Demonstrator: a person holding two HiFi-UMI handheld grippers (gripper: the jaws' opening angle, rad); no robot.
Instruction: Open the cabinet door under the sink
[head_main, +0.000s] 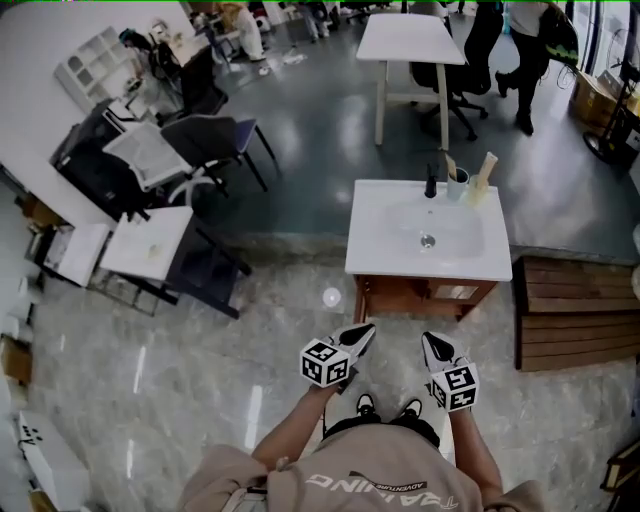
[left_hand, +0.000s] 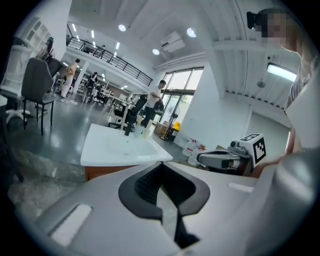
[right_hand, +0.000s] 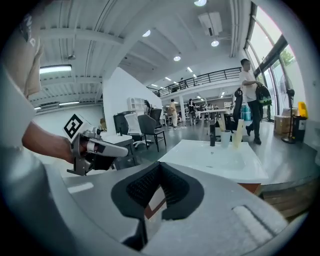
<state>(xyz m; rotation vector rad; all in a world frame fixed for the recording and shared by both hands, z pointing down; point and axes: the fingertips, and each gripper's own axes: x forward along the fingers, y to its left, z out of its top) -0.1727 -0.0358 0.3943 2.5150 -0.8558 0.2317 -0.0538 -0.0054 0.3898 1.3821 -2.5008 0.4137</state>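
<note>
A white sink top sits on a brown wooden cabinet, whose front shows only as a narrow strip from above. Both grippers hang side by side over the floor in front of it, touching nothing. My left gripper points at the cabinet's left corner and is shut and empty. My right gripper is also shut and empty. In the left gripper view the closed tips frame the sink, with the right gripper beside them. The right gripper view shows its closed tips, the sink and the left gripper.
A black faucet and cups stand at the sink's back edge. A wooden slatted bench lies right of the cabinet. Behind stands a white table; chairs and a small table are on the left. A person walks at the back.
</note>
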